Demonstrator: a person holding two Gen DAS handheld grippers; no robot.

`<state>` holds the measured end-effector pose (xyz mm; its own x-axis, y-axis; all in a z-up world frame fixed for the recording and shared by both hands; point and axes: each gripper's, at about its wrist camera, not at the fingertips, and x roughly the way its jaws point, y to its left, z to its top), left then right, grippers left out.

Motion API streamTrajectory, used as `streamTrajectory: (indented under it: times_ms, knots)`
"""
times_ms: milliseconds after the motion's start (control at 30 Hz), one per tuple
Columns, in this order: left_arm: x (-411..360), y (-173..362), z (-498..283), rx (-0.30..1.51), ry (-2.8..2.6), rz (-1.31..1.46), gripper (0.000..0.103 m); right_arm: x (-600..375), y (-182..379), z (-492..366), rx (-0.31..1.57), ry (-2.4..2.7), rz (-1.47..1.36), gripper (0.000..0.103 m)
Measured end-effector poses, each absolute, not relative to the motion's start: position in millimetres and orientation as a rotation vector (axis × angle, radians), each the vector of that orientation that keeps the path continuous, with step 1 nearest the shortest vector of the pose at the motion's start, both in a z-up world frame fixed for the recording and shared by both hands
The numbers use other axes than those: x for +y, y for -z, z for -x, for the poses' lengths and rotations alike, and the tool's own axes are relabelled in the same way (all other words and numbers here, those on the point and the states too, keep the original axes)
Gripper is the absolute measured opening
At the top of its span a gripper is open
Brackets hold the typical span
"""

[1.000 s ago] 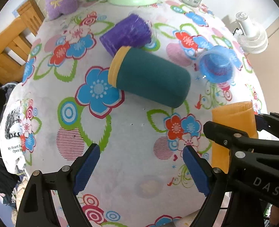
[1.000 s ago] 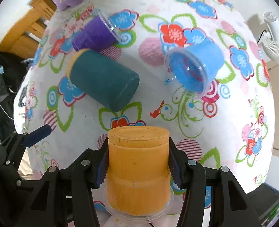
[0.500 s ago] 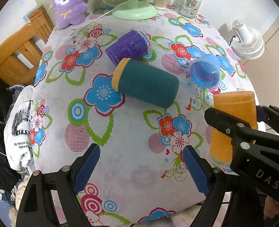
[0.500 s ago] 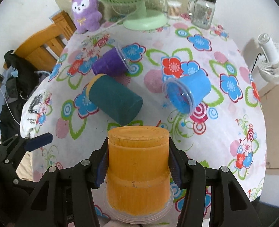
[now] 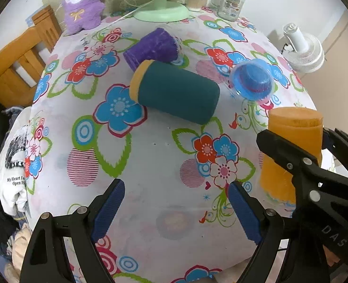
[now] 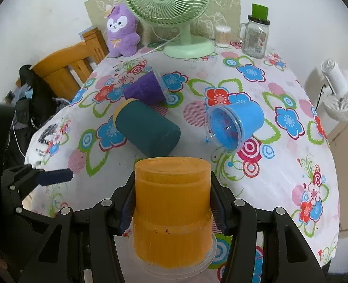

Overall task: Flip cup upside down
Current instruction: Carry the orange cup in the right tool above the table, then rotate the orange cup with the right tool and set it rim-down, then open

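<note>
My right gripper point(image 6: 172, 205) is shut on an orange cup point(image 6: 172, 208) that stands upside down, rim at the bottom, at the table's near edge. The same cup shows at the right of the left wrist view point(image 5: 291, 151). My left gripper point(image 5: 176, 208) is open and empty above the front of the table. A teal cup with a yellow rim point(image 5: 176, 94) lies on its side mid-table. A purple cup point(image 5: 152, 48) lies on its side behind it. A blue cup point(image 6: 235, 123) lies on its side to the right.
The table has a floral cloth point(image 5: 150, 155). At the back stand a green fan point(image 6: 171, 7), a purple plush toy point(image 6: 122, 33), a glass jar with a green lid point(image 6: 256, 35) and a small container point(image 6: 222, 36). A wooden chair point(image 6: 72, 70) is at the left, a white fan point(image 6: 341, 94) at the right.
Both wrist views have tilted up and drawn back from the table, bringing the back of the table and the fan into sight. The orange cup stays gripped upside down.
</note>
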<state>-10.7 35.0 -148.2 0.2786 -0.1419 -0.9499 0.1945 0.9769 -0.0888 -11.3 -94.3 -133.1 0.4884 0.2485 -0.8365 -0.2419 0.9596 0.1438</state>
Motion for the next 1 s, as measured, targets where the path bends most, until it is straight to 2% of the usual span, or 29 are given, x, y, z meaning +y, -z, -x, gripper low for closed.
streamTrajectory:
  times_ms: [467, 1000]
  knots:
    - [22.0, 170.1, 17.9, 1.265, 0.306, -0.152, 0.091, -97.6, 154.8, 33.6, 0.789, -0.271, 0.048, 0.058]
    - [22.3, 197.9, 30.2, 1.279, 0.345, -0.225, 0.091, -91.9, 180.8, 40.9, 0.704, -0.238, 0.014, 0.058]
